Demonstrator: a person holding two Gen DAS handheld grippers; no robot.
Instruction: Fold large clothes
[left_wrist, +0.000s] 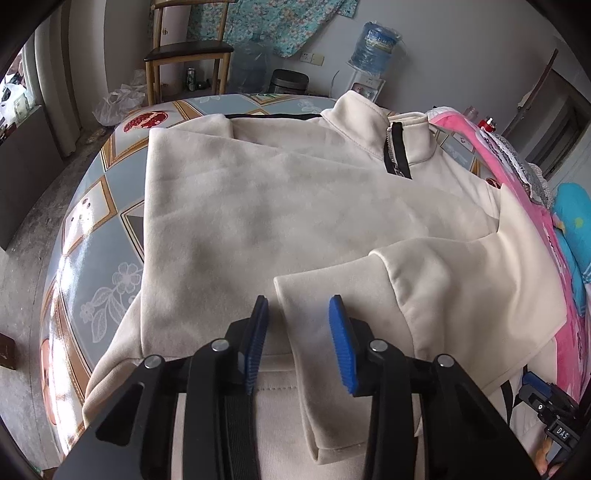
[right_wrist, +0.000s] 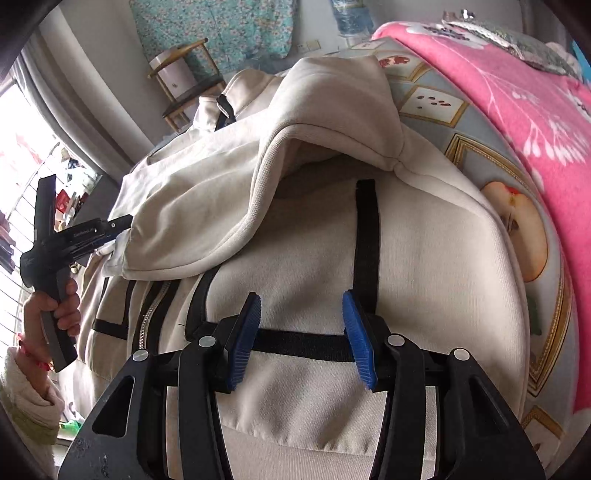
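A cream zip-up jacket (left_wrist: 280, 206) with black trim lies spread on the table, collar at the far side. One sleeve (left_wrist: 399, 273) is folded across its near part. My left gripper (left_wrist: 300, 306) is open, its blue pads just above the sleeve cuff. It also shows at the left of the right wrist view (right_wrist: 122, 221), at the cuff of the folded sleeve (right_wrist: 207, 206). My right gripper (right_wrist: 301, 306) is open over the jacket front (right_wrist: 424, 258) with black stripes, holding nothing.
The table has a blue patterned fruit cloth (left_wrist: 107, 206). A pink blanket (right_wrist: 517, 96) lies along its right side. A wooden chair (left_wrist: 188, 51), water jugs (left_wrist: 375, 44) and a bin stand behind the table. A window is at the left.
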